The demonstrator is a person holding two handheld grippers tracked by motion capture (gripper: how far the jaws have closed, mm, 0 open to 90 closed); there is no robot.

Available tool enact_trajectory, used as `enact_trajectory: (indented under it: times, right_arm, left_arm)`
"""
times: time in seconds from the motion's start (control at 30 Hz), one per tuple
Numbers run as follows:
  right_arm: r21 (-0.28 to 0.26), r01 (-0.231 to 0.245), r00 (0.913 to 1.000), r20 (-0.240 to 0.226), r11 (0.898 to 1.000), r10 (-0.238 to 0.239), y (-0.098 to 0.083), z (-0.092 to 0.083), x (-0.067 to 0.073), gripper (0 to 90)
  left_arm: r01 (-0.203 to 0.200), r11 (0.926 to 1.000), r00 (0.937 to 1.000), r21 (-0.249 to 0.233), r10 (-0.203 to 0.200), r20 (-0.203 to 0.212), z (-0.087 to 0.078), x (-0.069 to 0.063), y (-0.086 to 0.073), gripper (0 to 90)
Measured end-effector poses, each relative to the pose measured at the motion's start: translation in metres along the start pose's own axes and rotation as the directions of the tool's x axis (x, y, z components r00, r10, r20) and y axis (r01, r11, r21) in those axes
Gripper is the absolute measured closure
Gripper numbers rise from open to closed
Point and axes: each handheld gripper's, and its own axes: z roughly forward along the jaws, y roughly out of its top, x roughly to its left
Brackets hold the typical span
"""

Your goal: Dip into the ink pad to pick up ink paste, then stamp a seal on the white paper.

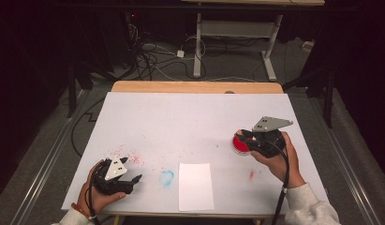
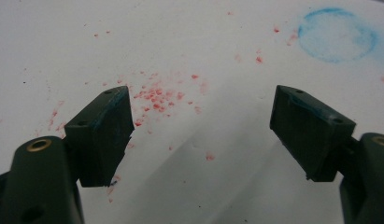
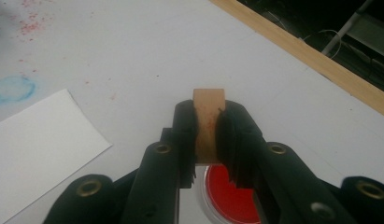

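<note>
The right gripper (image 3: 207, 135), at centre frame, is clamped on a wooden stamp (image 3: 209, 122) directly above the red ink pad (image 3: 229, 195). The blank paper sheet (image 3: 35, 144) lies toward the frame's left.

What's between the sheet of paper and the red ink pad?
Bare table cover, save one small red smear, in the high view between the paper and ink pad.
</note>
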Motion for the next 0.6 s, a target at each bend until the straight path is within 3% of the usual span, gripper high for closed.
enact_trajectory:
  times: [0.6]
  right_arm:
    - [-0.005, 0.057, 0.9958, -0.072, 0.998, -0.057, 0.006, 0.002, 0.026, 76.1]
  left_arm:
    - [0.003, 1.0000, 1.0000, 0.001, -0.003, 0.003, 0.001, 0.000, 0.000, 20.8]
